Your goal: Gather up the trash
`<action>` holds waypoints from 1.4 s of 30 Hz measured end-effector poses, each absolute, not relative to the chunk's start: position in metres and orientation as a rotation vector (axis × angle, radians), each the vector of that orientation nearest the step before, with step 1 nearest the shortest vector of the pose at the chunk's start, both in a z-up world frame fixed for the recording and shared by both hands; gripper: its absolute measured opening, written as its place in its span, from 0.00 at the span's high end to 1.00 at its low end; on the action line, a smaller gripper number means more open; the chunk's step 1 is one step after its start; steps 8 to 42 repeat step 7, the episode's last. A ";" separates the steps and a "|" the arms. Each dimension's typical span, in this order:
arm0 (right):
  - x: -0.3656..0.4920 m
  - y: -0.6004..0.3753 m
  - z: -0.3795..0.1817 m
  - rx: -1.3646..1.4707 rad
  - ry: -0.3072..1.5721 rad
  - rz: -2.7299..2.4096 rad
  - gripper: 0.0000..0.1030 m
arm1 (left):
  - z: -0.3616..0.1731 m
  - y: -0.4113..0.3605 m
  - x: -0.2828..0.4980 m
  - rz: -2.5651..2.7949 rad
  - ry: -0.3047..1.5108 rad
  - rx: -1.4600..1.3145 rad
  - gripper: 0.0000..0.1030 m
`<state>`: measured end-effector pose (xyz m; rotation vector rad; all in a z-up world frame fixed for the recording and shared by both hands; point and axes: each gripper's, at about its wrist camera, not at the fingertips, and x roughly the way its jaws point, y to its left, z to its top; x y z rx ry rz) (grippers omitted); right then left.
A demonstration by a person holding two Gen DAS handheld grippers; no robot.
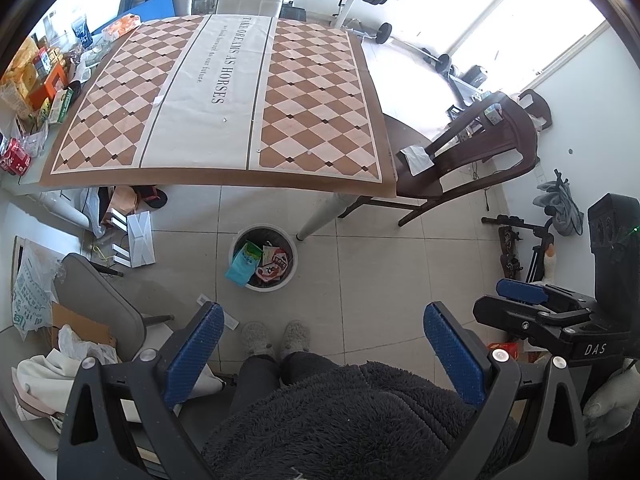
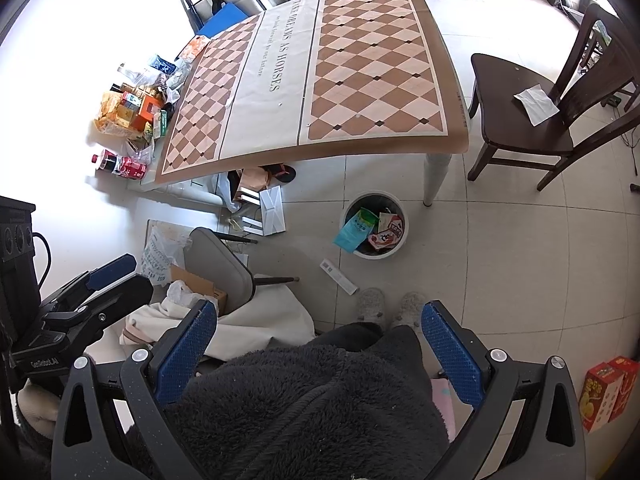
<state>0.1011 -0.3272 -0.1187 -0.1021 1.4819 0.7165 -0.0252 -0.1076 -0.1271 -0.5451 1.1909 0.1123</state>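
A round white trash bin [image 1: 240,280] stands on the tiled floor by the table leg, holding a teal packet [image 1: 243,265] and red snack wrappers [image 1: 274,265]; it also shows in the right wrist view [image 2: 396,245]. My left gripper [image 1: 324,344] is open and empty, held high over my lap. My right gripper [image 2: 320,344] is open and empty too, beside it; it shows in the left wrist view [image 1: 524,300]. A paper strip [image 2: 339,277] lies on the floor near my slippers.
A table with a checkered cloth [image 1: 224,92] fills the middle. Snack boxes and red cans [image 2: 128,120] crowd its left edge. A dark wooden chair [image 2: 532,120] with a paper on the seat stands right. A grey chair [image 2: 224,268], bags and boxes lie left.
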 end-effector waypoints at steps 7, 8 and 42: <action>0.104 -0.329 -0.119 -0.106 1.482 0.721 0.00 | -0.127 -0.107 -0.025 0.111 1.190 -0.544 0.01; 0.104 -0.329 -0.119 -0.106 1.482 0.721 0.00 | -0.127 -0.107 -0.025 0.111 1.190 -0.544 0.01; 0.104 -0.329 -0.119 -0.106 1.482 0.721 0.00 | -0.127 -0.107 -0.025 0.111 1.190 -0.544 0.01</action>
